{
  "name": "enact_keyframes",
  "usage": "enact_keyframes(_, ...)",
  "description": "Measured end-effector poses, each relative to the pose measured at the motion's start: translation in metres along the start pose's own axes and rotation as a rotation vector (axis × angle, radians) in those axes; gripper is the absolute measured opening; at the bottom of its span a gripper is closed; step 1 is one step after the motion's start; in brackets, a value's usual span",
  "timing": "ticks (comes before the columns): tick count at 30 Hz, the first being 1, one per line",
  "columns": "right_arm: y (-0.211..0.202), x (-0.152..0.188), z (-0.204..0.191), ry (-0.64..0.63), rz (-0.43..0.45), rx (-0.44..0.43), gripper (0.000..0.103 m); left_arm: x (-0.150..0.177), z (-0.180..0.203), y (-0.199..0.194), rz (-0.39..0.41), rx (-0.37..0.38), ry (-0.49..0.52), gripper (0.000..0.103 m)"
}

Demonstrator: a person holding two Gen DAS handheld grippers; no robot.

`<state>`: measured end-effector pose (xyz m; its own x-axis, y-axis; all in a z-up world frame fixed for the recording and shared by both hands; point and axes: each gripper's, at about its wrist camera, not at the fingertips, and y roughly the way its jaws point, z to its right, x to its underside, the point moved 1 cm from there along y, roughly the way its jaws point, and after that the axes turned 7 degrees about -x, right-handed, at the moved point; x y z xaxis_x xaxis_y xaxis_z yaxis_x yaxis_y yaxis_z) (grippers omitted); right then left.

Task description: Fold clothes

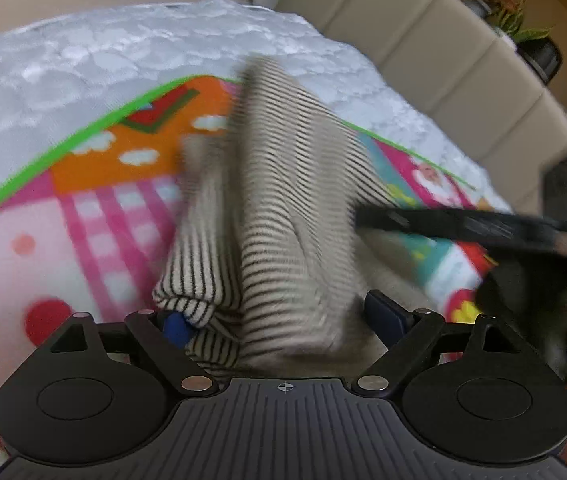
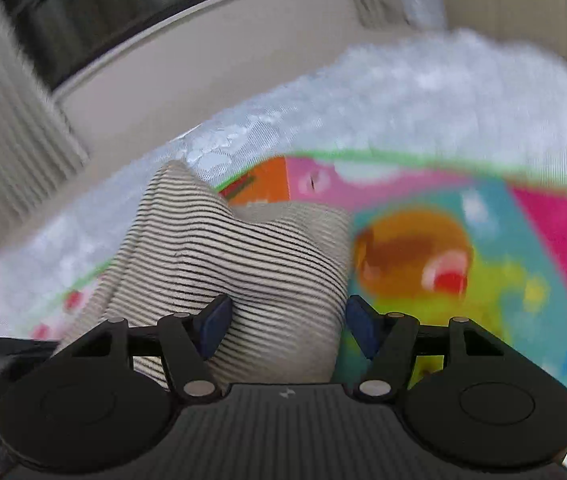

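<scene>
Left wrist view: left gripper stands wide open, striped garment bunched between the blue pads and draped over the left pad, nothing pinched; cloth lies on the colourful play mat.
Risk here: closing now likely grabs a thick wad, spoiling the fold.

Right wrist view: right gripper also wide apart, straddling the garment's hump above the mat.
Risk here: motion blur suggests speed; the garment's edge beside the right pad may slip out.
</scene>
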<state>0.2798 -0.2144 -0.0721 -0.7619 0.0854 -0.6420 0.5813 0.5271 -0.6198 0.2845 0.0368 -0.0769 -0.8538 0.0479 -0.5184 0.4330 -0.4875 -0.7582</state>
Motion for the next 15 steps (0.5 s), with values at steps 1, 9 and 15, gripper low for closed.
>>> enact_keyframes(1, -0.003, -0.001, -0.005, -0.037, 0.006, 0.012, 0.064, 0.003, 0.005, 0.0, -0.011, 0.032, 0.003, 0.091)
enact_keyframes(9, -0.029, -0.006, -0.041, -0.329, 0.055, 0.112, 0.068, 0.012, 0.038, -0.028, 0.001, 0.143, 0.154, 0.094)
enact_keyframes(15, -0.021, 0.039, -0.097, -0.586, 0.056, 0.084, 0.075, -0.009, -0.034, -0.069, 0.186, -0.07, -0.194, 0.096)
